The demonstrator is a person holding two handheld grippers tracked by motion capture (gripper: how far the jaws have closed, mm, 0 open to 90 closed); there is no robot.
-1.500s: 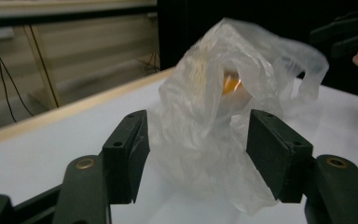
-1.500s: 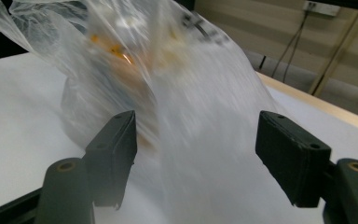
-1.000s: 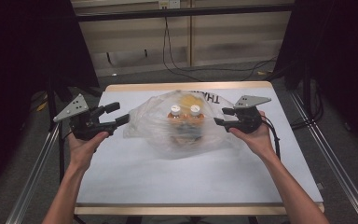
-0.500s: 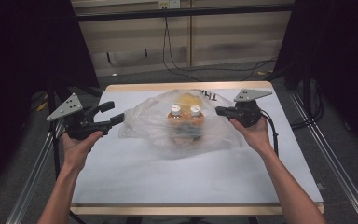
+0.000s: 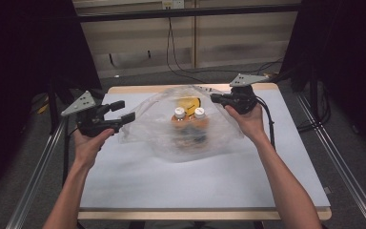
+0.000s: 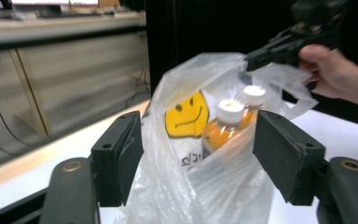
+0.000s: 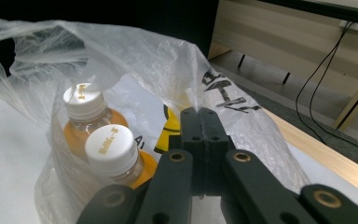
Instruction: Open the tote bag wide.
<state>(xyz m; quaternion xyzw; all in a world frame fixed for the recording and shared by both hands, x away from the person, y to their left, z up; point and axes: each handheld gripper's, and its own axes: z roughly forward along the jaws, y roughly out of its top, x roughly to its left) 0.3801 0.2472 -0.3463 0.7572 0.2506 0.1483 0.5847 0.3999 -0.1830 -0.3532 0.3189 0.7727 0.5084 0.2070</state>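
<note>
- Jaws of your right gripper (image 7: 204, 140) are pressed flat together at lower centre of the right gripper view, pinching the thin film of the plastic bag (image 7: 135, 70); in the high view that gripper (image 5: 218, 98) sits at upper right of centre, on the bag's upper right edge.
- Your left gripper (image 6: 198, 156) has its jaws standing well apart, and they have just been opening a little further; bag film lies between them in the left gripper view, but neither pad presses on it.
- In the high view your left gripper (image 5: 124, 112) is at left of centre, its tips just beside the bag's left edge.
- Inside the bag (image 5: 186, 124) stand two orange bottles (image 5: 188, 125) with white caps, side by side and touching, in the middle of the high view.
- A yellow smiley face (image 6: 186, 114) is printed on the bag behind the bottles (image 6: 226, 123), at centre of the left gripper view.
- The bag rests on the white worktop (image 5: 195, 186), toward its far half; your right hand (image 5: 248, 121) holds its gripper at the bag's right.
</note>
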